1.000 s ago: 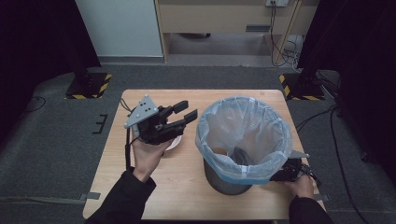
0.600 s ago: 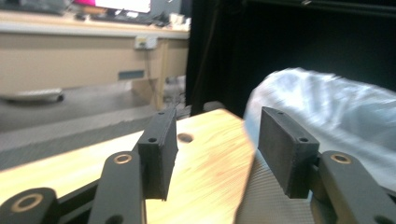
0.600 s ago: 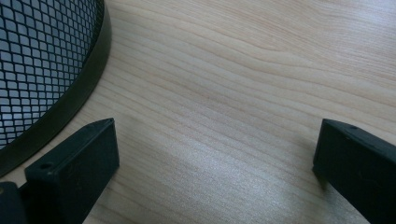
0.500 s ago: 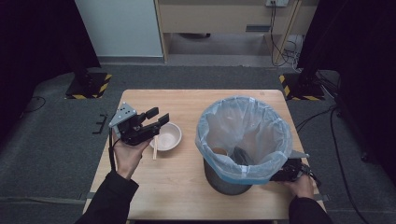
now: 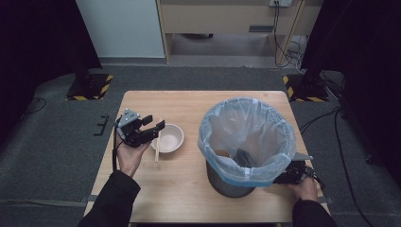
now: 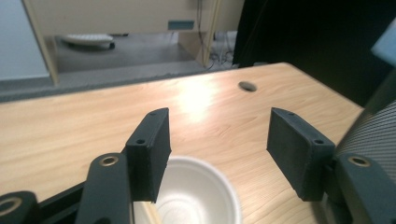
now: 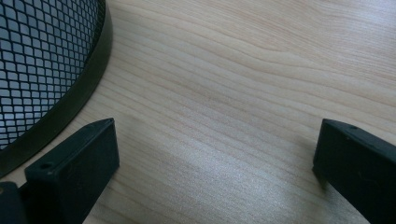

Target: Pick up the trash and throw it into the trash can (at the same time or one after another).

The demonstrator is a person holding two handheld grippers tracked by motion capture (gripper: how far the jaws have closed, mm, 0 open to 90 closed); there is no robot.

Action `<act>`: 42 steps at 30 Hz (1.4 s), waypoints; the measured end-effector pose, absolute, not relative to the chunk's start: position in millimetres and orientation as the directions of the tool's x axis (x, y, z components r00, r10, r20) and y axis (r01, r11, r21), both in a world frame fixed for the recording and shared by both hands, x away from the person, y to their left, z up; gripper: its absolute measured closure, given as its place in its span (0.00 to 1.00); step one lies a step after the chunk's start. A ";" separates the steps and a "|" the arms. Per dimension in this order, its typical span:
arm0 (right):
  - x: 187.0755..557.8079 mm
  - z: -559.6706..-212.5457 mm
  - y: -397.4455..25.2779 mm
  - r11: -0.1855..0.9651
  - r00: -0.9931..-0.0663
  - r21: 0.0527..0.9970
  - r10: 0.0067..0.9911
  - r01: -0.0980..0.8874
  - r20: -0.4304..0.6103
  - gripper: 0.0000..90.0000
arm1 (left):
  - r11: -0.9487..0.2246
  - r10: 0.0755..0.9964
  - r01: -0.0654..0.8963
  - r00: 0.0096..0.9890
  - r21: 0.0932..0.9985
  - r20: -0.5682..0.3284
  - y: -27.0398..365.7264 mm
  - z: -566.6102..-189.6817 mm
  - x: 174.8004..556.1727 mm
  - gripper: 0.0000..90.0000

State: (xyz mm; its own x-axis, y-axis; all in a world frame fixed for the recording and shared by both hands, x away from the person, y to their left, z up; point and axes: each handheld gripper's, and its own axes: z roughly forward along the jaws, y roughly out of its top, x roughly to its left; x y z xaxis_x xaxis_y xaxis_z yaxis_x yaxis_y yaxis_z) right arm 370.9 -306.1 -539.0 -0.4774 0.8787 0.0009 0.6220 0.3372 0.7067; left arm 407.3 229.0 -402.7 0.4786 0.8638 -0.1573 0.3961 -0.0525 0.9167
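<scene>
The white bowl (image 5: 169,137) sits on the wooden table (image 5: 189,198) just ahead of and below the left gripper (image 5: 152,130), whose jaws stand wide apart with nothing between them, while a pale stick, probably a chopstick (image 5: 157,145), lies against the bowl's near edge under those jaws. Well off to that gripper's right stands the mesh bin (image 5: 229,182) with its pale blue liner (image 5: 248,135). The right gripper (image 7: 215,177) rests low beside the bin's base, its jaws also spread wide over bare wood, holding nothing.
</scene>
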 end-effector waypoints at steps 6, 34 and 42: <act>370.9 -539.0 -305.5 0.336 -0.478 0.707 0.879 0.622 0.002 0.00 | -0.088 0.887 0.461 0.440 0.883 -0.141 234.9 -427.7 417.4 0.41; 370.7 -538.9 -305.0 0.335 -0.478 0.706 0.878 0.624 0.007 0.00 | -0.185 0.923 0.622 0.377 0.761 -0.084 226.0 -484.4 442.7 0.44; 370.7 -538.9 -305.0 0.335 -0.478 0.706 0.878 0.624 0.006 0.00 | -0.197 0.922 0.650 0.376 0.734 -0.086 224.8 -489.6 444.9 0.51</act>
